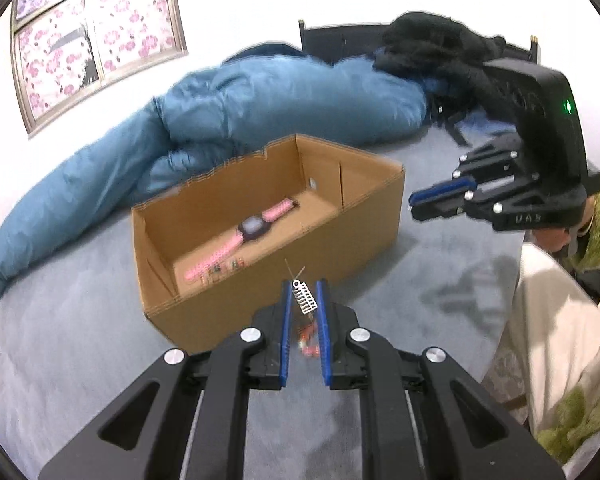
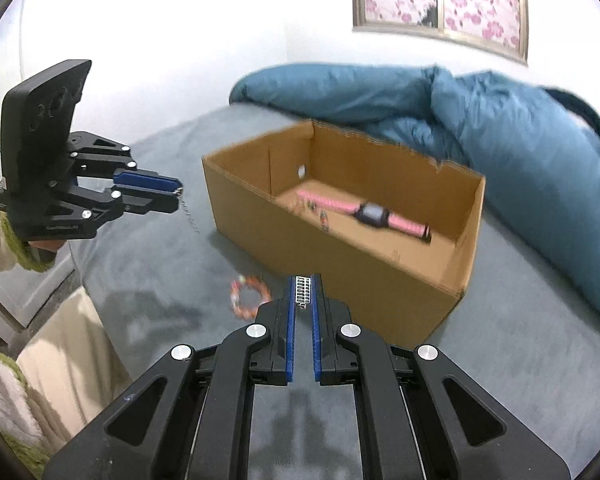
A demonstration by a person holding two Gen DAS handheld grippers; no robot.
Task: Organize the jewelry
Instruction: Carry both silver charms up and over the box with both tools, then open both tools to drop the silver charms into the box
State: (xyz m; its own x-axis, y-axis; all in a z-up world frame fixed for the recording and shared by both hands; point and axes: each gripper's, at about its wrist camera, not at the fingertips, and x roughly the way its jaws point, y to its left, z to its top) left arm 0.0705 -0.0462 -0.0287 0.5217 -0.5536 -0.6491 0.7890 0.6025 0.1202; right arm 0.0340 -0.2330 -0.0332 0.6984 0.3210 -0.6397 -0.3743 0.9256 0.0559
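Observation:
An open cardboard box (image 1: 220, 312) (image 2: 340, 280) stands on the grey bed. In it lie a pink-strapped watch (image 1: 254, 226) (image 2: 374, 214) and a few small earrings (image 1: 220, 270) (image 2: 312, 206). My left gripper (image 1: 304, 294) (image 2: 178, 196) is shut on a silver ladder-shaped charm (image 1: 306, 300); a thin chain (image 2: 190, 218) dangles from its tips. My right gripper (image 2: 303, 286) (image 1: 414, 204) is shut on a similar silver charm (image 2: 302, 292). Both hover near the box's front side. An orange bead bracelet (image 2: 249, 294) (image 1: 310, 340) lies on the sheet below them.
A rumpled blue duvet (image 1: 260, 96) (image 2: 500, 140) lies behind and beside the box. Black clothing (image 1: 432, 44) is piled at the back. A person's cream sleeve with a green cuff (image 1: 560, 320) (image 2: 0, 220) is at the bed's edge. A flower-patterned window (image 2: 440, 0) is on the wall.

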